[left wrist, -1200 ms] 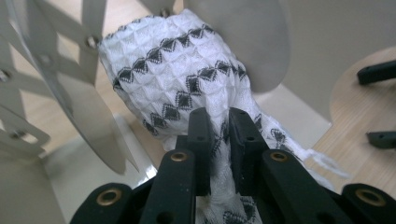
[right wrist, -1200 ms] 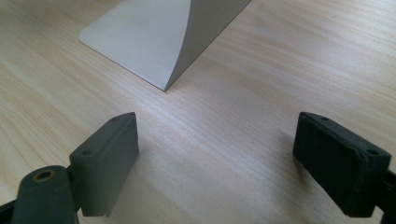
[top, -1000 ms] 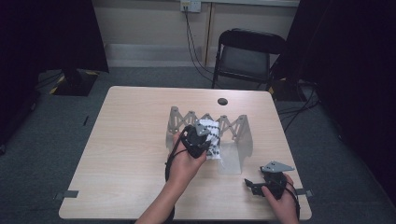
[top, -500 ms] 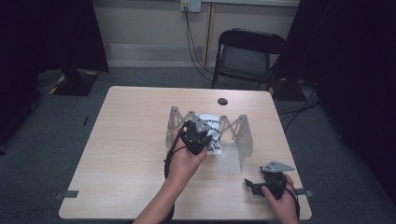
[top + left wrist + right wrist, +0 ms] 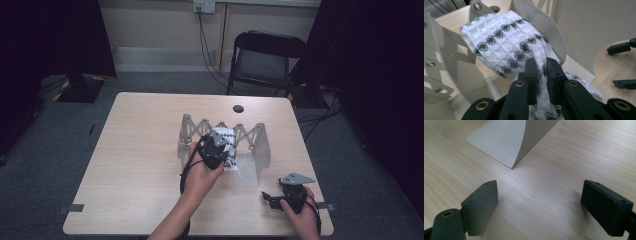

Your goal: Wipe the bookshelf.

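Note:
A white cloth with rows of black diamonds [image 5: 506,42] hangs over the grey folding rack [image 5: 250,137] in the middle of the table. My left gripper [image 5: 541,72] is shut on a bunched fold of that cloth, just in front of a curved rack plate [image 5: 541,27]. In the high view the left gripper [image 5: 214,150] sits at the rack with the cloth [image 5: 227,140] draped beside it. My right gripper [image 5: 539,205] rests low over the wood near the table's front right, open with bare table between its pads; in the high view the right gripper [image 5: 272,199] points left.
The rack's flat base plate [image 5: 499,140] lies just ahead of the right gripper. A round dark hole [image 5: 238,108] sits near the table's far edge. A black folding chair [image 5: 265,60] stands behind the table [image 5: 135,150]. Cables trail on the floor at the back.
The left gripper with the cloth has shifted slightly at the rack. The right gripper has stayed where it was.

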`<move>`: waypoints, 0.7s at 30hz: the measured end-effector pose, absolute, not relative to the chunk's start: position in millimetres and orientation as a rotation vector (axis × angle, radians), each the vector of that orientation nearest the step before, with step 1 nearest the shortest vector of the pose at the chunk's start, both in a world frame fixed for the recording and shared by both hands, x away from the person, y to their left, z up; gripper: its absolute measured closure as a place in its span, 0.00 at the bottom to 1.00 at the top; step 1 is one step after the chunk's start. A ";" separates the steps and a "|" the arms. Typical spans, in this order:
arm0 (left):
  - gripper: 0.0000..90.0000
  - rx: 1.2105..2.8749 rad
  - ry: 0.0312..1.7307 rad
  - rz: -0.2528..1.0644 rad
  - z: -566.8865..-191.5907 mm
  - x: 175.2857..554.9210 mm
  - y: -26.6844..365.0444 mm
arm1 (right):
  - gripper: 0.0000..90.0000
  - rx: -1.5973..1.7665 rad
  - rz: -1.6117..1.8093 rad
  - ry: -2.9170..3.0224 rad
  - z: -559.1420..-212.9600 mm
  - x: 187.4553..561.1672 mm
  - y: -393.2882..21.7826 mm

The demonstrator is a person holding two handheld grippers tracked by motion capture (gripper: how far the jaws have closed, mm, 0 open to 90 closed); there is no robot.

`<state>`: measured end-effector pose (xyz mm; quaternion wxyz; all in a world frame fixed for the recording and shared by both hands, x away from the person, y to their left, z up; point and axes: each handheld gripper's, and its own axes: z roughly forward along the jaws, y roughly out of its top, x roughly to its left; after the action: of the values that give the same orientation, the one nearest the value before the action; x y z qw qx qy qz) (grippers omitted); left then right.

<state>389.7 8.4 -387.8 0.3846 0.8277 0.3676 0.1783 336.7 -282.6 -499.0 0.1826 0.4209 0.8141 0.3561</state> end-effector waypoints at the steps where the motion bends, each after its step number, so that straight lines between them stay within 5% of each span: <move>1: 0.89 2.116 0.940 0.450 -390.7 390.0 7.2 | 0.15 1.188 1.005 2.297 -499.0 336.7 -282.6; 21: 0.89 2.175 0.989 0.359 -444.0 388.7 0.1 | 0.15 1.188 1.005 2.297 -499.1 336.6 -282.5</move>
<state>388.7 0.1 -444.0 0.3546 0.8417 0.3827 0.1387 336.6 -282.5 -499.1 0.1825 0.4209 0.8140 0.3562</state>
